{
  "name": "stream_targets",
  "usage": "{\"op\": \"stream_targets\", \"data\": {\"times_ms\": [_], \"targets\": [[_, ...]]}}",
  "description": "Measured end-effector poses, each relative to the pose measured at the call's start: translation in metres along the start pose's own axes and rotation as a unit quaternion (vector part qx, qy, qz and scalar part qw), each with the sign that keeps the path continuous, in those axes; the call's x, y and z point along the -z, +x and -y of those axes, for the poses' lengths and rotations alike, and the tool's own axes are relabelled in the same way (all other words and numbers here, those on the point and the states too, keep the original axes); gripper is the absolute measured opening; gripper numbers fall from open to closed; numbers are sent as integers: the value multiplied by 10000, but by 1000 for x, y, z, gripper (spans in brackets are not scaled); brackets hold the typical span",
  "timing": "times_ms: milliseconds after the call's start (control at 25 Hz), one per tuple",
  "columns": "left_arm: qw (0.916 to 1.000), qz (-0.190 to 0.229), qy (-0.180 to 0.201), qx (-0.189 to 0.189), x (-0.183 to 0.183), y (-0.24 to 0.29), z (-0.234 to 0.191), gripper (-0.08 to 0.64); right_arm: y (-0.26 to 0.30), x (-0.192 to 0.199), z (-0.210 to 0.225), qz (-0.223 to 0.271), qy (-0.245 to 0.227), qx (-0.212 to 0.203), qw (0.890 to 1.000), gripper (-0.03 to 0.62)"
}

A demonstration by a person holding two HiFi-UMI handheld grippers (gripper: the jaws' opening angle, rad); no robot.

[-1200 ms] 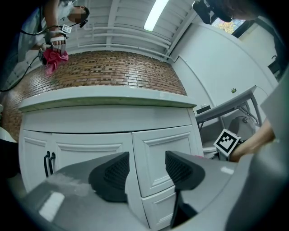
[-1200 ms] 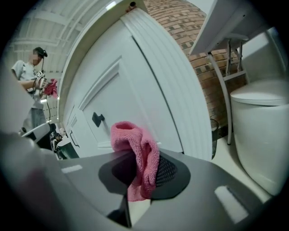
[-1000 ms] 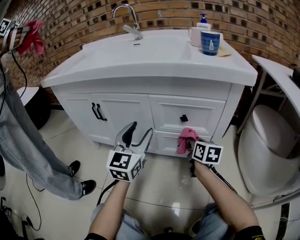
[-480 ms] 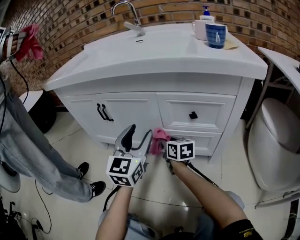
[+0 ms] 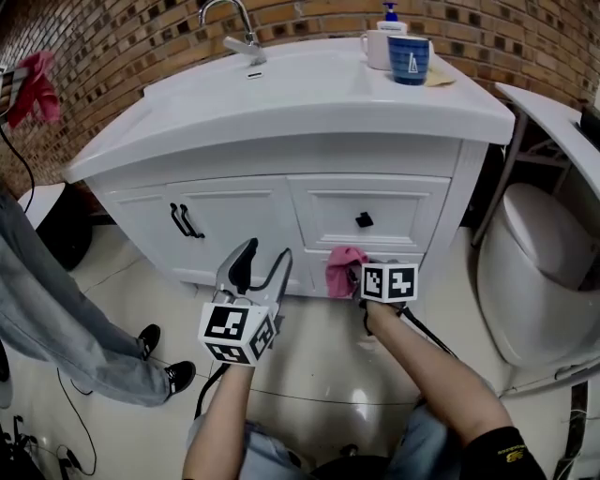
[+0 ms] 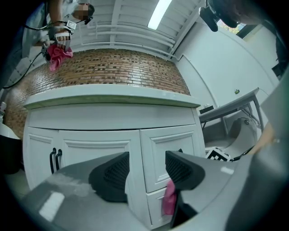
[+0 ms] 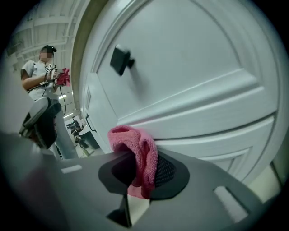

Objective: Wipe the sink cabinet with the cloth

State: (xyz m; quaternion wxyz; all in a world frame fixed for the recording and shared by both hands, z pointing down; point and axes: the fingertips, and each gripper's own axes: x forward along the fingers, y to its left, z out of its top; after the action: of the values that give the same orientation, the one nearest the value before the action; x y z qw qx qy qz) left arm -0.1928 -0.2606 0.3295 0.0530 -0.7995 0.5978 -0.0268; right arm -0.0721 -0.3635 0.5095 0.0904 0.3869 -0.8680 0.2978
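The white sink cabinet (image 5: 281, 202) fills the middle of the head view, with two doors at left and drawers at right. My right gripper (image 5: 349, 274) is shut on a pink cloth (image 5: 343, 269), which presses against the lower drawer front (image 7: 212, 135) just under the upper drawer with the black knob (image 7: 121, 60). In the right gripper view the pink cloth (image 7: 137, 155) is bunched between the jaws. My left gripper (image 5: 259, 265) hangs open in front of the cabinet, a little left of the cloth, holding nothing; its jaws frame the drawers (image 6: 169, 153).
A person in grey trousers (image 5: 56, 319) stands at left, holding another pink cloth (image 5: 36, 75). A tap (image 5: 230, 28), white mug (image 5: 378, 47) and blue cup (image 5: 410, 58) are on the sink top. A toilet (image 5: 544, 272) stands at right. Cables lie on the tiled floor (image 5: 309, 375).
My right gripper swept the pink cloth left along the lower drawer front, then back right a little. The left gripper barely moved.
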Motion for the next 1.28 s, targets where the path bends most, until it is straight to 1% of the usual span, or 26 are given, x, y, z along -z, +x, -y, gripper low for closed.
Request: {"op": "stream_targets", "data": {"times_ms": [120,360,440,520,560,640,760,840,960,1080,1160,1280], "targets": [[9999,42,-13,124,-3,7,13,249,-37,-8,40,94,58,313,9994,60],[9994,6,58,330,-3,17,31,249,-107,-11,122,424,722,970,9918,60],[9994,-4,41,338,-2,19,34,249,-117,-11,134,499,917,1029,9892,61],[9994,-14,36,340,-1,21,36,249,-118,-11,134,580,1095,1012,9871,60],[9994,-18,45,340,-1,22,36,249,-114,-10,130,605,1166,974,9865,60],[9994,-39,70,329,0,22,36,249,-100,-8,114,578,1203,767,9881,60],[9995,-96,81,277,5,21,32,249,-68,2,71,354,1028,268,9937,60],[9996,-131,81,228,7,20,26,249,-45,12,35,155,956,-102,9952,60],[9998,-152,75,142,8,16,16,249,-11,28,-15,-87,964,-606,9935,60],[9998,-173,29,42,8,11,6,249,21,38,-53,-203,1144,-1062,9875,60],[9998,-193,10,-5,8,7,1,249,38,42,-68,-225,1228,-1200,9849,60],[9998,-210,36,-32,8,1,-3,249,55,47,-71,-258,1113,-1102,9873,58]]}}
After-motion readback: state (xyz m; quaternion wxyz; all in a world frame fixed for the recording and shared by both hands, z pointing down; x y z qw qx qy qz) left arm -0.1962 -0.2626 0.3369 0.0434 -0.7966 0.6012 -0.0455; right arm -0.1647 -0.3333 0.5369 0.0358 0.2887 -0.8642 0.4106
